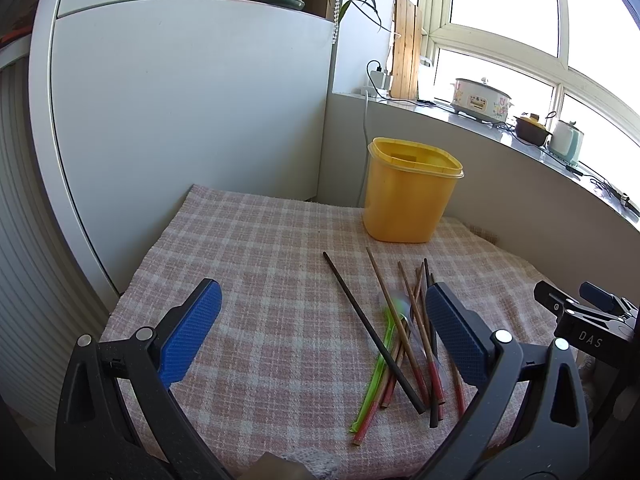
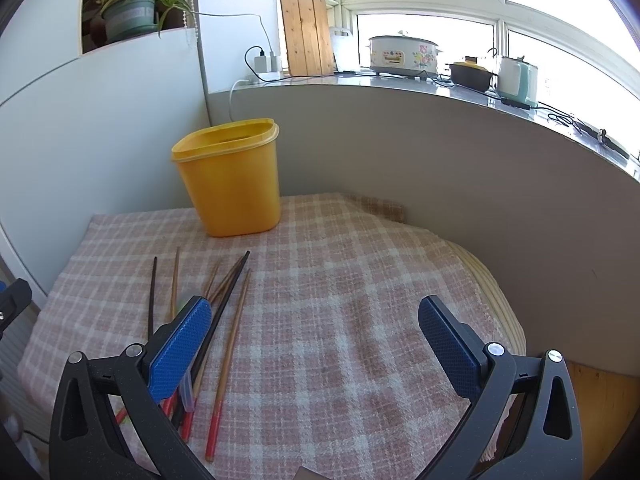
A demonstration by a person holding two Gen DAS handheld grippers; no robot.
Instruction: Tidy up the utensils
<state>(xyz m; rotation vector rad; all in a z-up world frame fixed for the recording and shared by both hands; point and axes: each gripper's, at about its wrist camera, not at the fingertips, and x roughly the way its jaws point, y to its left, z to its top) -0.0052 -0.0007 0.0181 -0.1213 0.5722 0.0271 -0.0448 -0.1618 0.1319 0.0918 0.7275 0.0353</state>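
A loose pile of chopsticks (image 1: 416,332) lies on the checked cloth (image 1: 260,248), some brown with red ends, two black, beside a green plastic utensil (image 1: 374,376). The same chopsticks (image 2: 230,344) show at lower left in the right wrist view. A yellow plastic tub (image 1: 410,190) stands upright behind them, its mouth open; the yellow tub (image 2: 230,178) looks empty from here. My left gripper (image 1: 324,320) is open above the cloth, the pile by its right finger. My right gripper (image 2: 316,328) is open too, the pile under its left finger. The other gripper's black body (image 1: 588,320) shows at right.
A white cabinet (image 1: 180,120) walls off the left and back. A grey ledge (image 2: 400,128) curves behind and right, carrying a cooker (image 2: 404,56), a dark pot (image 2: 470,76), a kettle (image 2: 518,80) and cables. A wooden board (image 2: 306,24) leans at the window. The cloth's right edge (image 2: 500,300) drops off.
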